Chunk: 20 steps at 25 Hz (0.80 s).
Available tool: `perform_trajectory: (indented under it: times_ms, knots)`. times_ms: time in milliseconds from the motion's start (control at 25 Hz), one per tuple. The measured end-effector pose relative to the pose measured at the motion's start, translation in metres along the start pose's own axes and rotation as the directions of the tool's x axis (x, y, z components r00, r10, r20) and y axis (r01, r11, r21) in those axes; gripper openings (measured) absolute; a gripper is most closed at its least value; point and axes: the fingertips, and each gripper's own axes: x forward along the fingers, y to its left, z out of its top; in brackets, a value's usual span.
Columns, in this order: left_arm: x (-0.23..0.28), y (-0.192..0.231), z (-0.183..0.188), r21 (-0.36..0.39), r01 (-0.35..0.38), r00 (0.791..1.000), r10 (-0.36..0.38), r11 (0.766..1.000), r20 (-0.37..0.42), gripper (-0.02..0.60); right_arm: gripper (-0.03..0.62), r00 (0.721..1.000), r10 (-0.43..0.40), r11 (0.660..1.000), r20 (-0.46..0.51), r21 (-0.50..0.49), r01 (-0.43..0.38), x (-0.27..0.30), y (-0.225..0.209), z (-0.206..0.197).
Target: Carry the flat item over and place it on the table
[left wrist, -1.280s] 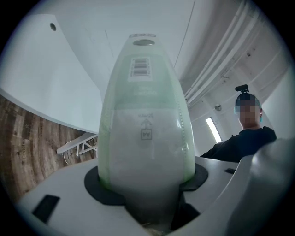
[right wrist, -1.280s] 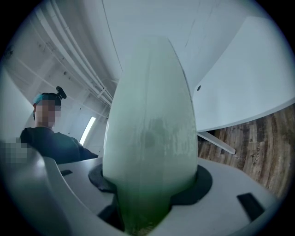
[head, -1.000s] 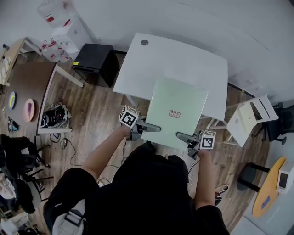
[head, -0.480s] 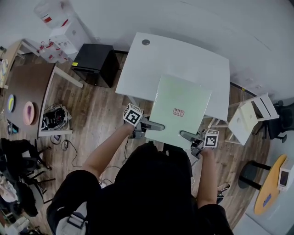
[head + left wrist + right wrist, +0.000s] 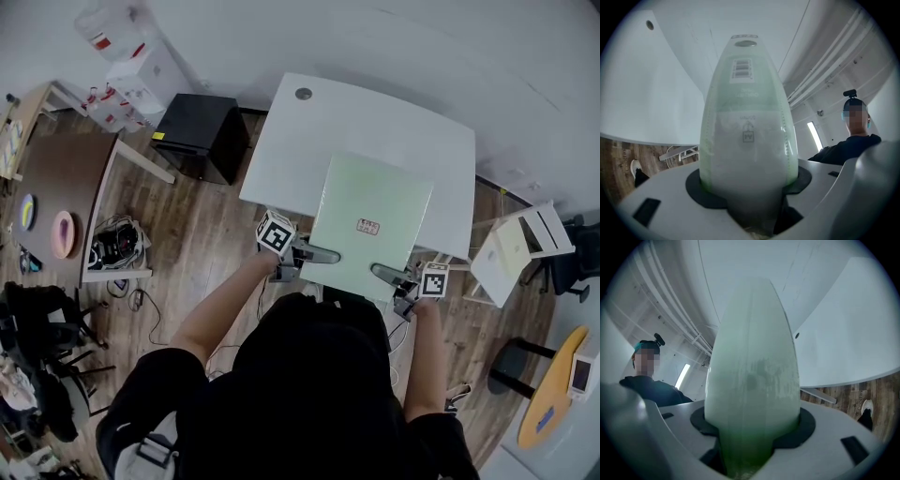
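Observation:
The flat item (image 5: pixel 370 202) is a pale green, square, plastic-wrapped pack with a small label, held level over the near edge of the white table (image 5: pixel 375 122). My left gripper (image 5: pixel 328 254) is shut on its near left edge and my right gripper (image 5: pixel 380 273) on its near right edge. In the left gripper view the flat item (image 5: pixel 745 136) runs edge-on out from between the jaws, barcode at its far end, with the table (image 5: pixel 642 89) to the left. In the right gripper view the flat item (image 5: pixel 752 376) fills the middle, with the table (image 5: pixel 853 333) to the right.
A black cabinet (image 5: pixel 197 131) stands left of the table, with white boxes (image 5: pixel 131 70) behind it. A brown desk (image 5: pixel 56 178) and cables (image 5: pixel 117 239) lie at far left. A white chair (image 5: pixel 516 248) stands to the right, and a yellow round table (image 5: pixel 553 394) at bottom right.
Both grippers have carried the flat item forward toward the white table; it now overlaps more of the tabletop's near edge. The grip on it is unchanged.

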Motion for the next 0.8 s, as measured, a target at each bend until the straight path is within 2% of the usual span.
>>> perform_trajectory:
  times_ms: [240,520,800]
  knots:
    - [0.005,0.022,0.031,-0.029,-0.009,1.000,0.009,1.000,0.006,0.293,0.298,1.000,0.001,0.999,-0.003,0.036,-0.001,-0.002,-0.025,0.030]
    - [0.011,0.041,0.048,-0.054,-0.018,1.000,0.019,0.998,0.019,0.293,0.298,1.000,-0.003,0.995,0.005,0.098,0.002,-0.005,-0.048,0.038]
    - [0.013,0.100,0.101,-0.131,-0.030,0.997,0.038,0.991,0.061,0.293,0.298,0.999,-0.006,0.985,-0.043,0.173,0.013,-0.003,-0.108,0.092]
